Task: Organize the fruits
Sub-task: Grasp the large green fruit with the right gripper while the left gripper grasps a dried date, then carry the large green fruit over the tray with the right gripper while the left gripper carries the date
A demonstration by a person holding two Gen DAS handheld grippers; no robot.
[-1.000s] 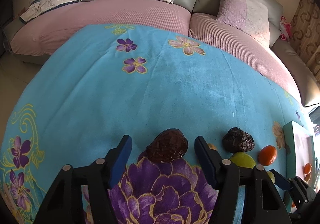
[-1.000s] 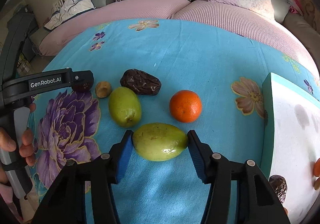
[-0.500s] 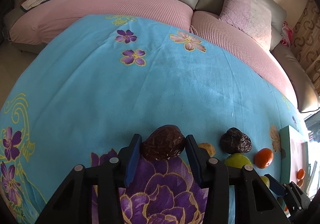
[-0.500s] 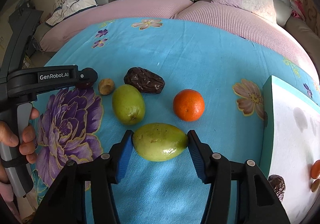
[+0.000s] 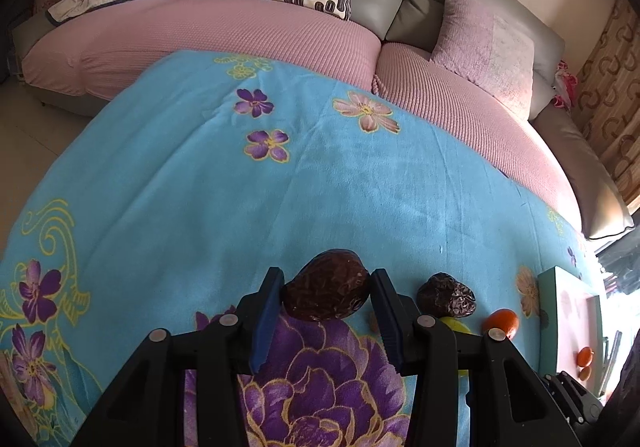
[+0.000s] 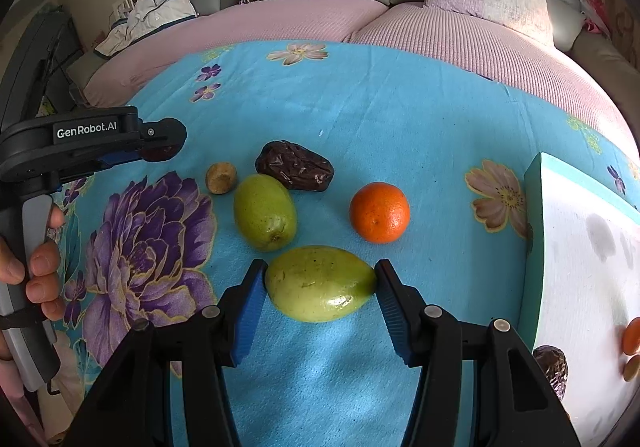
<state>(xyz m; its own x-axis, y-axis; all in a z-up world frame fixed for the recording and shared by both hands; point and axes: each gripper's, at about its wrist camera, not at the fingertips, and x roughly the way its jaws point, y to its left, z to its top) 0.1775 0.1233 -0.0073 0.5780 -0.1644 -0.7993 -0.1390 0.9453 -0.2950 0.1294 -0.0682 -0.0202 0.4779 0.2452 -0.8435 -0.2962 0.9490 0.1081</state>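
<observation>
Date (image 5: 326, 286), low centre of the left view, now pinched by the left gripper (image 5: 325, 311), ready to lift; right gripper (image 6: 320, 301) clasps the mango (image 6: 320, 283).

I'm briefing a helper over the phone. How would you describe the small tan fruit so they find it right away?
Start at the big purple flower printed on the blue cloth. Just beyond its upper right petals lies the small tan fruit, left of the wrinkled dark date and touching or almost touching the upper end of the green fruit. It is the smallest piece there, round and dull brown.
</observation>
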